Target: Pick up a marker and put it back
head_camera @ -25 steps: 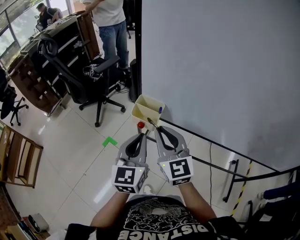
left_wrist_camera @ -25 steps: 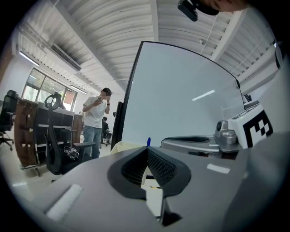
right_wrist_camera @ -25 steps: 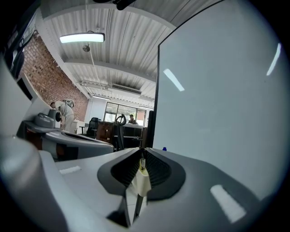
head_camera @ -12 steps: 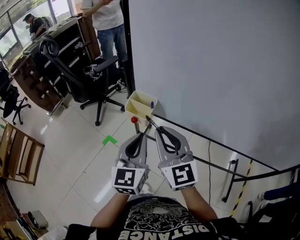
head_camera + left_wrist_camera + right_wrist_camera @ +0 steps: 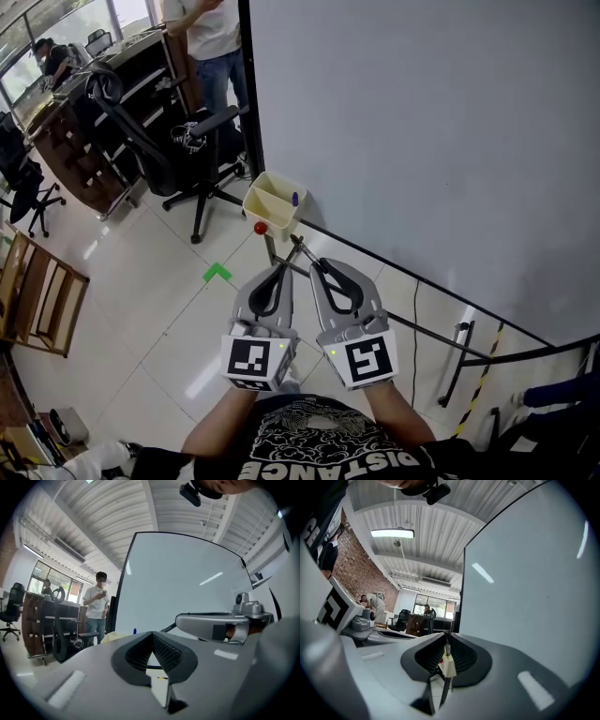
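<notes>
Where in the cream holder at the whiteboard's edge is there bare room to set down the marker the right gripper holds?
Apparently bare: the holder half toward the office chair, inside its outer wall. Taken: the half by the whiteboard, where a blue marker stands. Crowded below: red ball, left gripper, right gripper shut on the dark marker.

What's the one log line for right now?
right gripper: shut on marker | left gripper: shut, empty | cream tray: ahead, at whiteboard corner

Right tongs (image 5: 313, 264) pinching dark marker (image 5: 299, 247), left tongs (image 5: 283, 270) just beside, cream tray (image 5: 270, 217) at whiteboard (image 5: 431, 131) corner beyond
</notes>
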Motion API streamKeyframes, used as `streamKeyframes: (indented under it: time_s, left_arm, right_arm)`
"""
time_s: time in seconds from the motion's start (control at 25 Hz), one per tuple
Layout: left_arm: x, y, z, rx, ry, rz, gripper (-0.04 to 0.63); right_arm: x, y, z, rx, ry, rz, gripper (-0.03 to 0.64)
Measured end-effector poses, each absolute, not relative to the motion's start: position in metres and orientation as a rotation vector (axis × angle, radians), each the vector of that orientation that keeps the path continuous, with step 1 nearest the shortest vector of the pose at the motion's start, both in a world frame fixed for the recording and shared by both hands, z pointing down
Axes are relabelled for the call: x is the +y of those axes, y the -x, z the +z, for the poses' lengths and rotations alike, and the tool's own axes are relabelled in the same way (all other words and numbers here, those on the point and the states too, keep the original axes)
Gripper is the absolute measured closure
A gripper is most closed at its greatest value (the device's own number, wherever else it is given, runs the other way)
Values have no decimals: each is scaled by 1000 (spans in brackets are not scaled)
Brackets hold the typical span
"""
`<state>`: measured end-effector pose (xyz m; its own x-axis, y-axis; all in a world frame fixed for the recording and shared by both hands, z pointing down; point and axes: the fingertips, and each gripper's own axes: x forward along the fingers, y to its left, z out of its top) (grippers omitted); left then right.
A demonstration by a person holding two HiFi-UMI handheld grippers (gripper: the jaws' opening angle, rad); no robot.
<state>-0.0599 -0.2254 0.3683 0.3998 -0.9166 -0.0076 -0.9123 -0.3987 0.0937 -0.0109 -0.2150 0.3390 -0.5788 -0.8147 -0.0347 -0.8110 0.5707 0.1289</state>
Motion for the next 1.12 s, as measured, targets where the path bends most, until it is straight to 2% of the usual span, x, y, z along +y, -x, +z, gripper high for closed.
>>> streamKeyframes:
  time_s: [0.4,1.12]
  left_arm:
    - [-210,45,366,-1707,-2585,-62,592]
    - [-209,56,365,-1714,-2562,-50,591]
  right_arm:
    - [-201,-1,339,-2779,-1403,-216,584]
    - [-206,8,339,-2784,-1407,-222,584]
